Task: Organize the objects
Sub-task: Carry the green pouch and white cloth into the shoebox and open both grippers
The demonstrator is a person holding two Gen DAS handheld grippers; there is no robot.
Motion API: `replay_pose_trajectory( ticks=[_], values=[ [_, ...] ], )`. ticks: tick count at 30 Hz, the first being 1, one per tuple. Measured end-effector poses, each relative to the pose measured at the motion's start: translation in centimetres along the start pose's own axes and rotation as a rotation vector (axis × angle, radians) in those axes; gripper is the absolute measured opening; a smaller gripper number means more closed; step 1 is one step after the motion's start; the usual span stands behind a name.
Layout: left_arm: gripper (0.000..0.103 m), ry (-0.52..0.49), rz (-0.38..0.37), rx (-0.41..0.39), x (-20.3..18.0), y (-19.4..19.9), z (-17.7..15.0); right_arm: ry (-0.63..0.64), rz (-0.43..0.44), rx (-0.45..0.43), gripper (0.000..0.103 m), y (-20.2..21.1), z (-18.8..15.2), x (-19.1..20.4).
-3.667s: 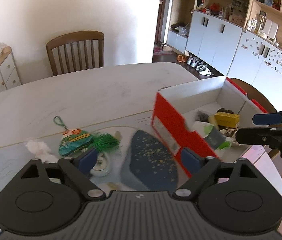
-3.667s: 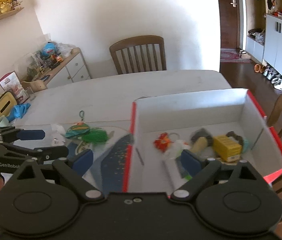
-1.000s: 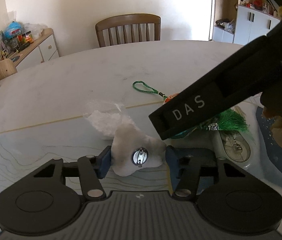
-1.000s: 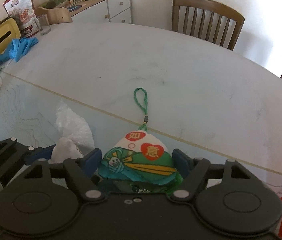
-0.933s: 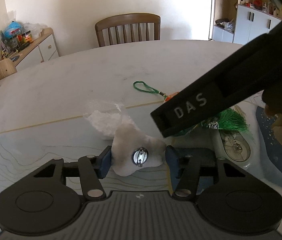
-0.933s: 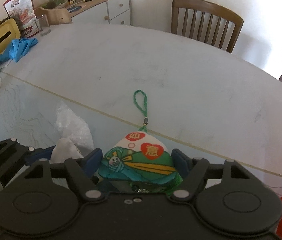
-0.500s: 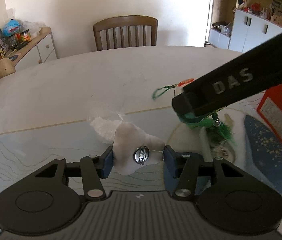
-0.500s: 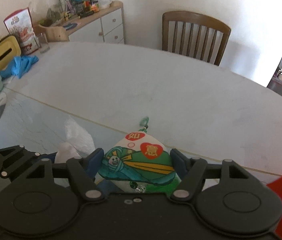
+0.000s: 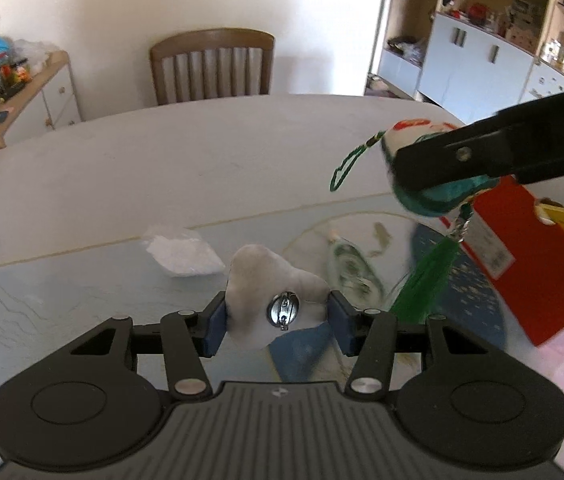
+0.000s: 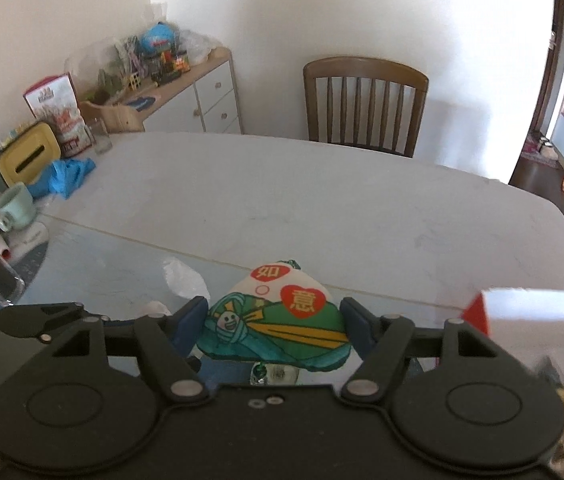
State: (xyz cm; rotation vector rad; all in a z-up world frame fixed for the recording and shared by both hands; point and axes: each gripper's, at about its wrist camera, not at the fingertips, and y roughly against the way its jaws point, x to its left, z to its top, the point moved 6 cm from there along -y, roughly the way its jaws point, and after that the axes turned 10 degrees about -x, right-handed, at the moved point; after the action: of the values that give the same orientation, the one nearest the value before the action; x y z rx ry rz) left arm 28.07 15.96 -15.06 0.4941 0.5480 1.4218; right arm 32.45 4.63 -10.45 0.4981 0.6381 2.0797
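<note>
Left wrist view shows the left tongs (image 9: 278, 322) clamped on a white felt brooch (image 9: 272, 294), its metal pin clasp facing the camera; their jaws have just been closing onto it. It looks light, soft and squashable, so a grip across its padded middle, clear of the pin, should serve. Off to their right, the right tongs (image 10: 274, 328) are clamped across the broad belly of a green stuffed charm (image 10: 278, 328), its tassel (image 9: 426, 284) dangling loose; likely light and pliant too. Both tongs tilt downward, above the surface (image 9: 202, 168), with the red box (image 9: 530, 256) further right.
</note>
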Motion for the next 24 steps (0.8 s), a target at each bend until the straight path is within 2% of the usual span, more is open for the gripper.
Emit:
replay_pose_trajectory(
  ticks=[12, 24],
  values=[
    [0.052, -0.051, -0.084, 0.014, -5.6, 3.4, 2.5, -0.032, 0.015, -0.052, 0.071, 8.0, -0.5, -4.4],
    [0.052, -0.075, -0.096, 0.005, -13.4, 3.2, 5.4, -0.051, -0.056, -0.108, 0.071, 14.0, -0.8, -14.0]
  ],
)
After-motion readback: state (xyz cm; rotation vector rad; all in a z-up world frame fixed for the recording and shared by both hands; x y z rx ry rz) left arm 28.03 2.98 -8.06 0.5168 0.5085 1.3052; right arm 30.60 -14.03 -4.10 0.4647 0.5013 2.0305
